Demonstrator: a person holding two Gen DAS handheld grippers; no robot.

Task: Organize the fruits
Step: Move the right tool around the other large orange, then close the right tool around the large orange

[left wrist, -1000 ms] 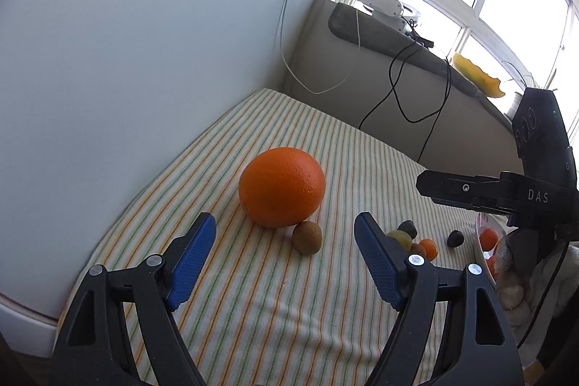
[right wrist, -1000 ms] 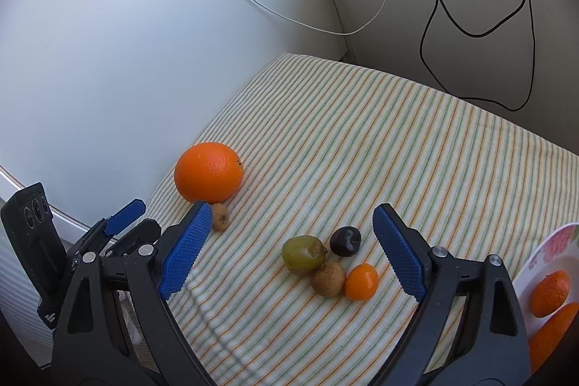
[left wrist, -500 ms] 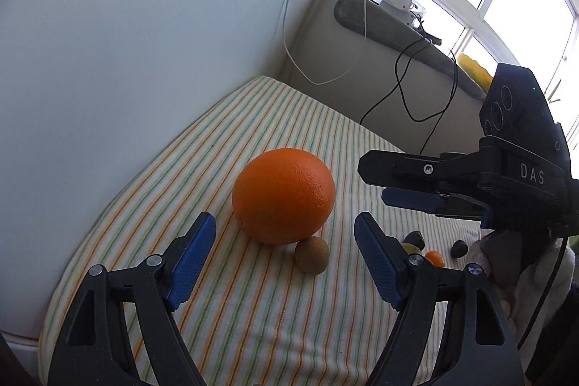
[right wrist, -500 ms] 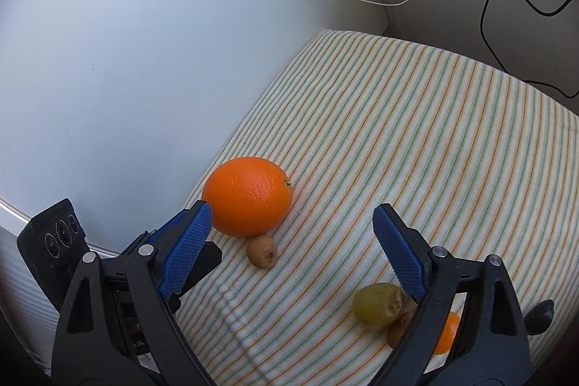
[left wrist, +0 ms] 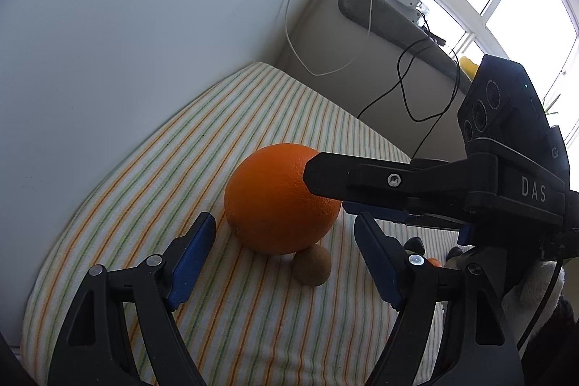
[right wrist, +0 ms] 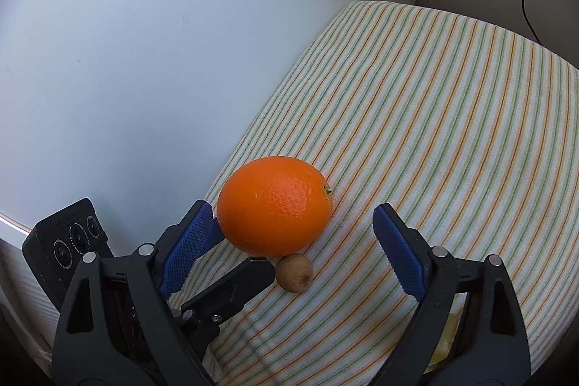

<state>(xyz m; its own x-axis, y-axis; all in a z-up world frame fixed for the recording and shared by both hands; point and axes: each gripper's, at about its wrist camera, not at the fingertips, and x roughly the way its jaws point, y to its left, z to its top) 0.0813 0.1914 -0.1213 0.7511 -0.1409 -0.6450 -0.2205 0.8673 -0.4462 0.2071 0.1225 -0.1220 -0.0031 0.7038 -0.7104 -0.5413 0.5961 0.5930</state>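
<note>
A big orange [left wrist: 278,201] lies on the striped cloth [left wrist: 253,118] near the wall, with a small brown fruit [left wrist: 312,265] touching its near side. My left gripper [left wrist: 284,255] is open just short of both, its blue pads apart and empty. From the right, one black finger [left wrist: 362,181] of the other gripper reaches across the orange's top. In the right wrist view the orange [right wrist: 275,205] lies at the tips of my open right gripper [right wrist: 292,208], nearer the left pad [right wrist: 188,248]; I cannot tell if they touch. The brown fruit [right wrist: 294,272] lies below.
A white wall [left wrist: 126,42] runs close along the cloth's left edge. Cables [left wrist: 405,96] hang at the back under a window ledge. A dark fruit [left wrist: 414,243] and a small orange one [left wrist: 434,263] lie to the right. The left gripper's finger [right wrist: 231,288] crosses beneath the orange.
My right gripper swung left from the cluster of small fruits to the orange. My left gripper came closer to the orange and lower. Both stayed open.
</note>
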